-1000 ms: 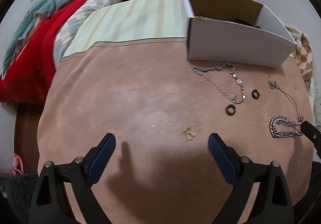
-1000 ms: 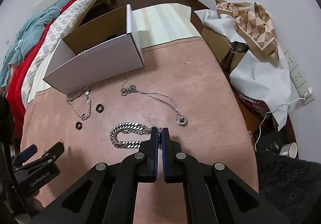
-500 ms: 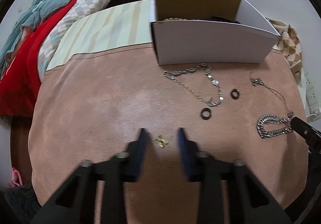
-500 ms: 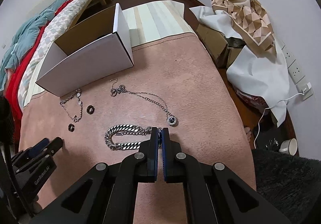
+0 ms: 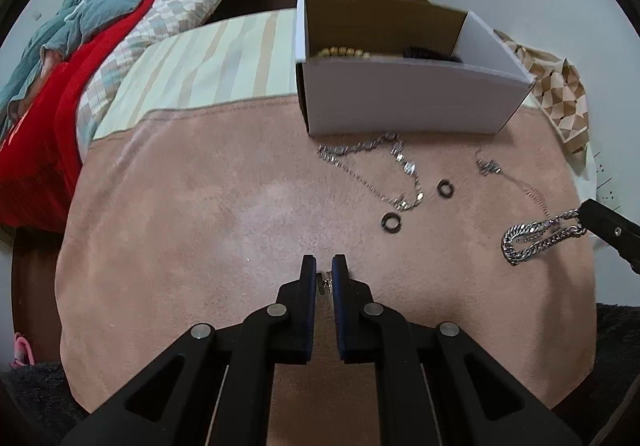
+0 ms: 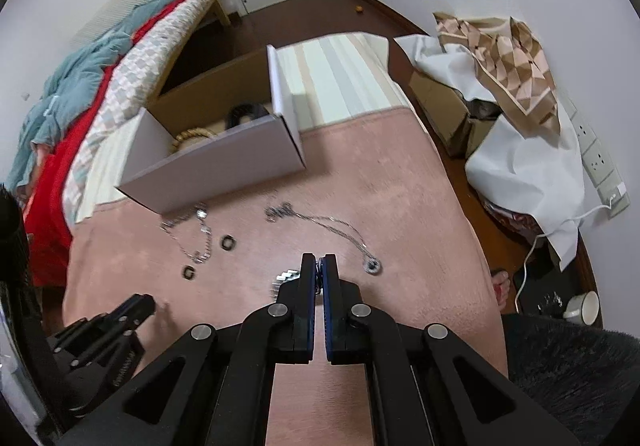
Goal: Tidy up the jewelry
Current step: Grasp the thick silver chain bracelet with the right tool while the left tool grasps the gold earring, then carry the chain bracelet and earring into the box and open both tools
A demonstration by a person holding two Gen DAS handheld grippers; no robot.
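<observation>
My left gripper (image 5: 324, 270) is shut on a small gold earring (image 5: 325, 282) just above the pink blanket. My right gripper (image 6: 319, 264) is shut on a thick silver chain bracelet (image 5: 536, 236), lifted off the blanket; it hangs mostly hidden behind the fingers in the right wrist view (image 6: 286, 278). On the blanket lie a silver link necklace (image 5: 384, 170), two black rings (image 5: 391, 222) (image 5: 445, 188) and a thin pendant necklace (image 6: 332, 226). An open white cardboard box (image 5: 404, 102) holds wooden beads (image 6: 192, 136) and a dark item.
The pink blanket (image 5: 200, 230) covers a striped mattress (image 5: 216, 62). Red and teal bedding (image 5: 60, 58) is piled at the left. Cardboard and draped cloth (image 6: 512, 98) stand at the right by a wall socket, with a white cup (image 6: 582, 308) on the floor.
My left gripper closed from wide open onto the gold earring. My right gripper lifted the silver bracelet off the blanket and moved forward toward the box.
</observation>
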